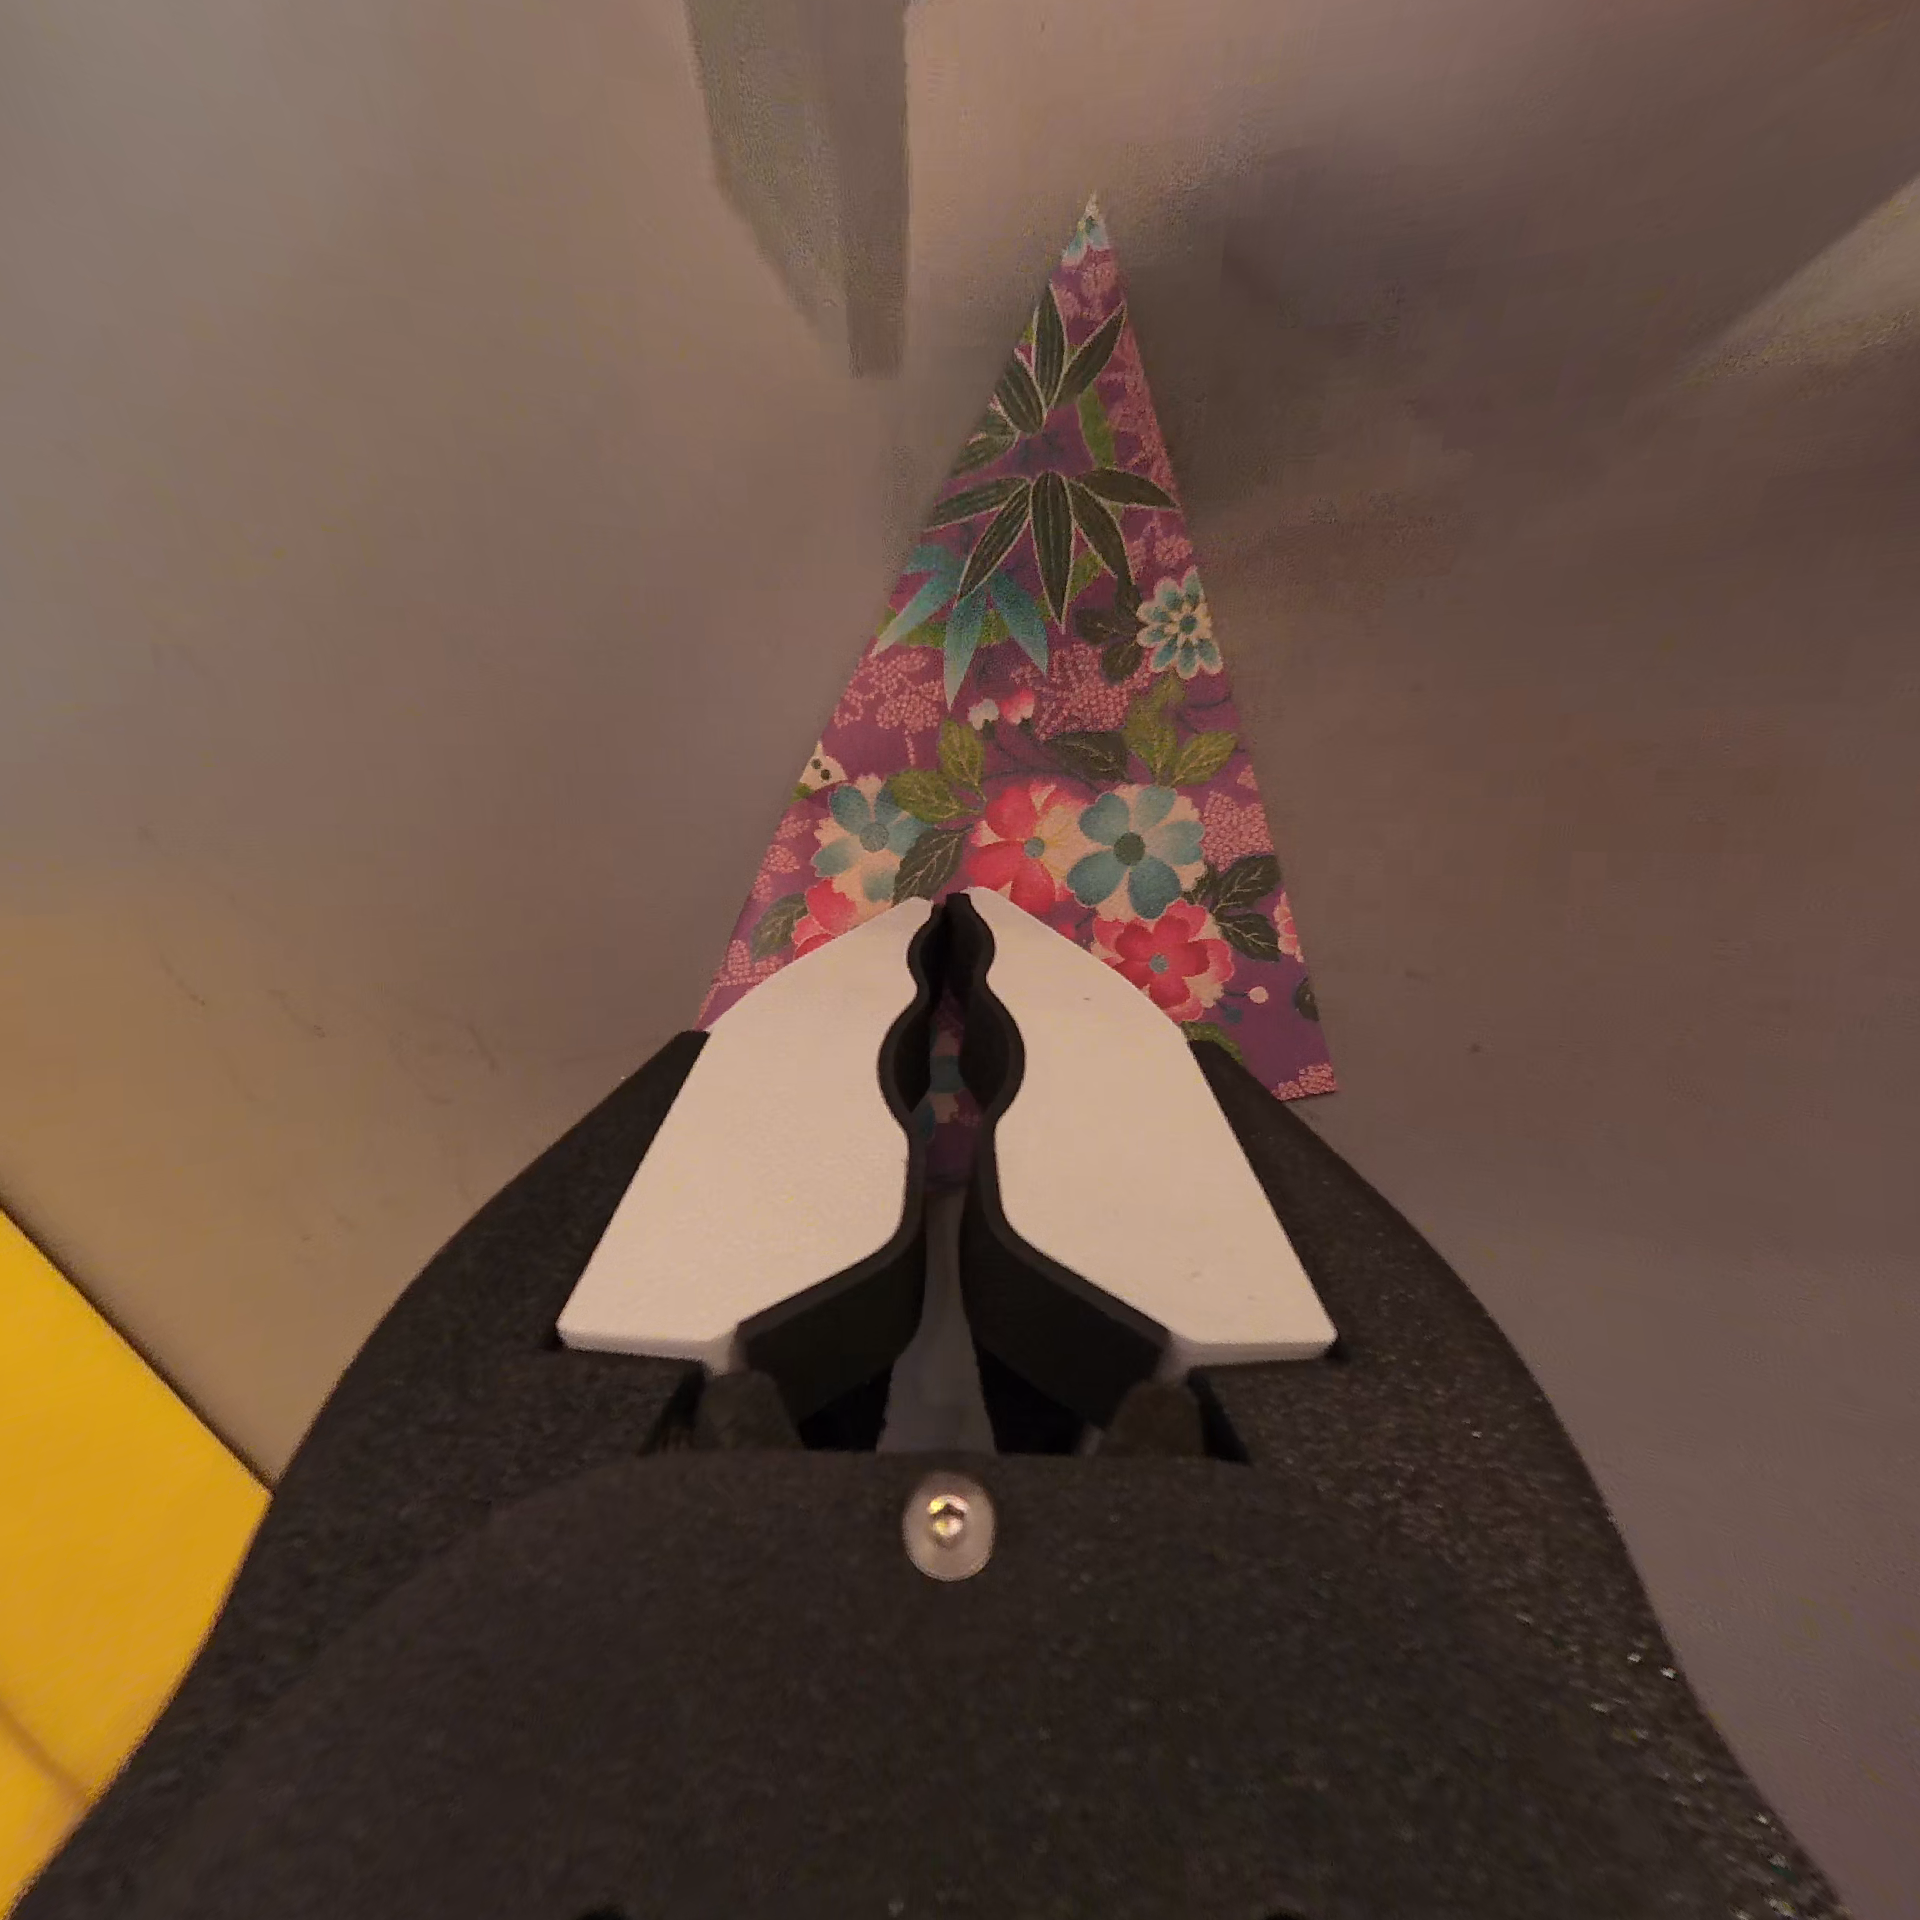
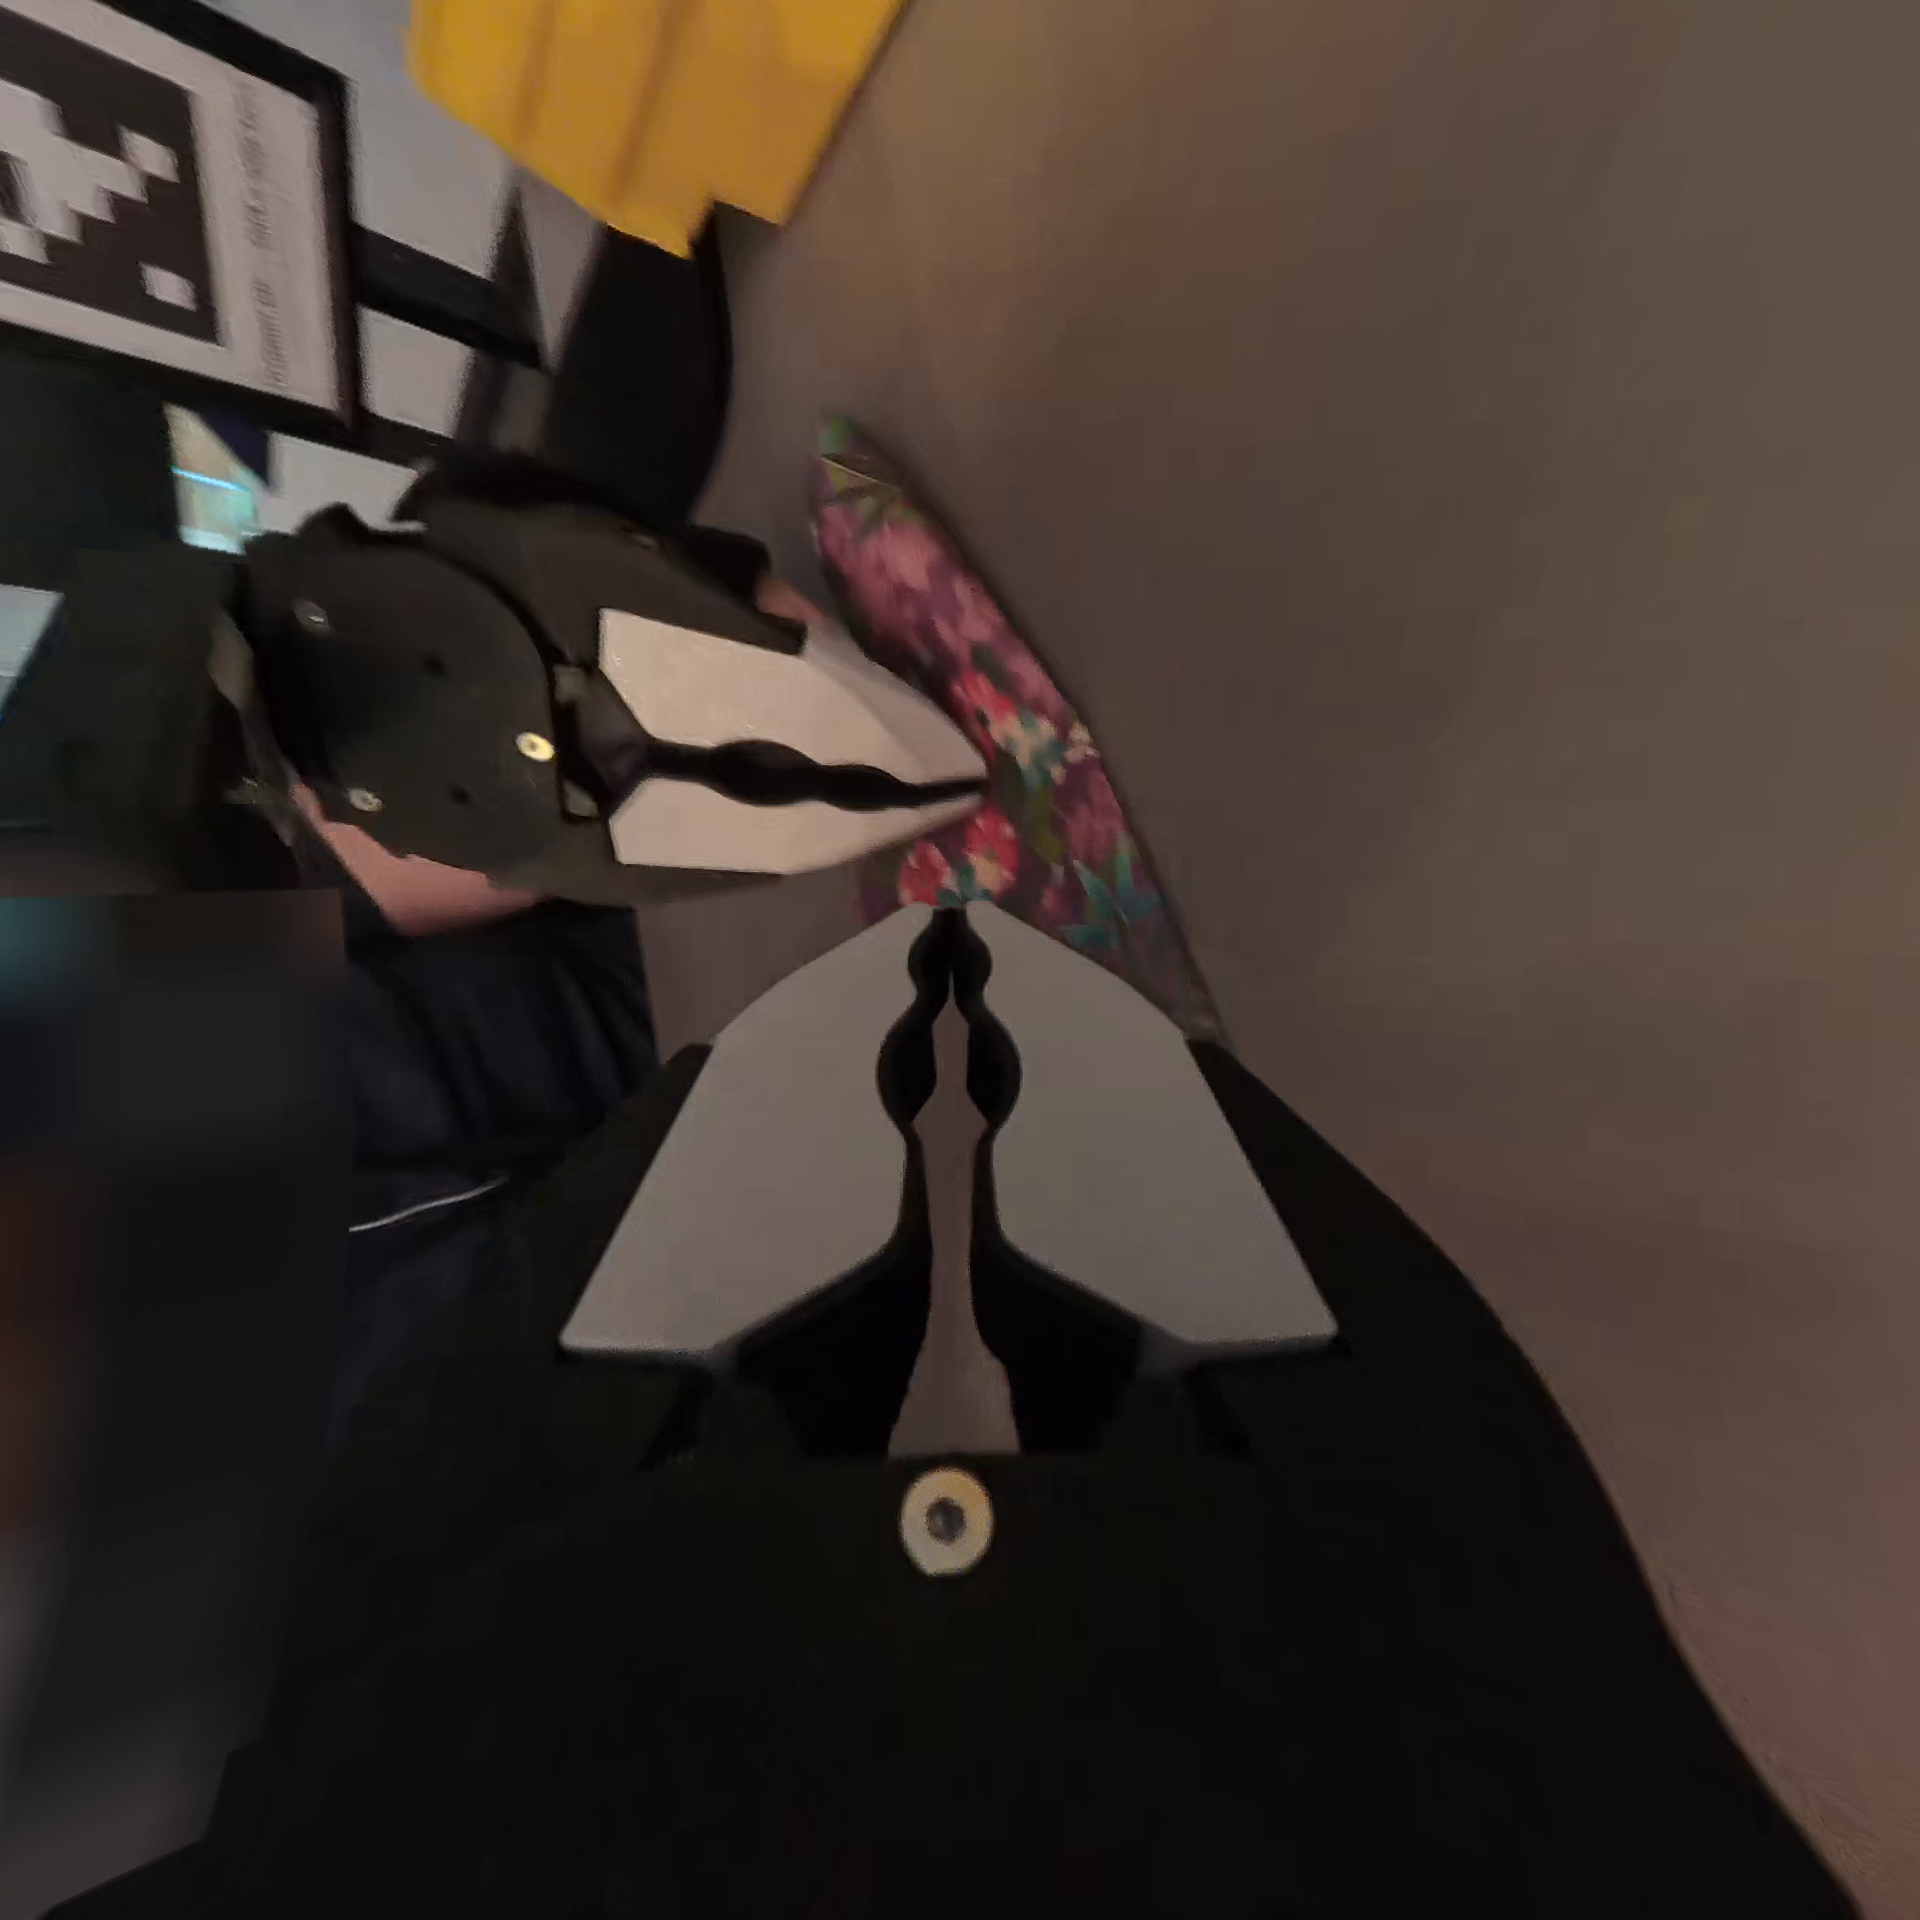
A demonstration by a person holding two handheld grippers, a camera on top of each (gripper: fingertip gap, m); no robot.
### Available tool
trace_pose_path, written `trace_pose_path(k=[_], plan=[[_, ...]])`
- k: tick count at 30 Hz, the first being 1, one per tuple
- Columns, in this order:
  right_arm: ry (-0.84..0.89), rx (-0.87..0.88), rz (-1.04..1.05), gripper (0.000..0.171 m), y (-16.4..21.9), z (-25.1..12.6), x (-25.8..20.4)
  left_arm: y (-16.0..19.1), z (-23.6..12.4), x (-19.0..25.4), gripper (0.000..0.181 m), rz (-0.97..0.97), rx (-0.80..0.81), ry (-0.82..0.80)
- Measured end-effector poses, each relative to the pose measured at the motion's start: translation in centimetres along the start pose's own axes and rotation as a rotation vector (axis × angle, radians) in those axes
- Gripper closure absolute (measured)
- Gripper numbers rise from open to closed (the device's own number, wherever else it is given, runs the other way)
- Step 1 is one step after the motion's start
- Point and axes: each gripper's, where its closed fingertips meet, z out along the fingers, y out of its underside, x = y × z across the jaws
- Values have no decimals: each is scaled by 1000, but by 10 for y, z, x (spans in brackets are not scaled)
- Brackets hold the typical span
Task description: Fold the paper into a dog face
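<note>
Paper (image 1: 1049, 727), floral purple, already a triangle, lies flat on the grey table (image 1: 416, 623); long axis runs straight ahead of the left gripper (image 1: 954, 904) w/ the sharp tip pointing away. L fingers are closed together, tips pressing on the near wide end; no sheet visibly pinched. Right gripper (image 2: 948, 914) also closed, empty, just beside the paper's edge, approaching from the side. L is nearer, prob. the anchor; R likely lifts a corner for an ear fold.

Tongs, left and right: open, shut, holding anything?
Left tongs: shut, tips pressing down on the flowered paper; no grip visible.
Right tongs: shut, empty, tips next to the paper's edge.
</note>
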Motion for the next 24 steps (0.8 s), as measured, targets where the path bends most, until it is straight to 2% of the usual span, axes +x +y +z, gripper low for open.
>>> trace_pose_path(k=[3,6,8,11,14,16,18,24], plan=[[-115,-58,-13,170,8,24,-12,0,0,0,181,2,0,5],[-83,-136,-49,170,13,41,-2,0,0,0,181,3,2,5],[-62,-177,-150,169,14,48,0,0,0,0,181,3,3,5],[-84,-183,-207,169,7,53,-5,0,0,0,181,3,7,7],[-34,-163,-185,169,-3,56,5,0,0,0,181,2,13,6],[-60,-189,-184,169,-2,59,4,0,0,0,181,3,14,6],[1,-249,-174,168,5,62,16,0,0,0,181,4,13,5],[-92,-195,-143,169,4,61,14,-1,0,0,181,-19,28,14]])
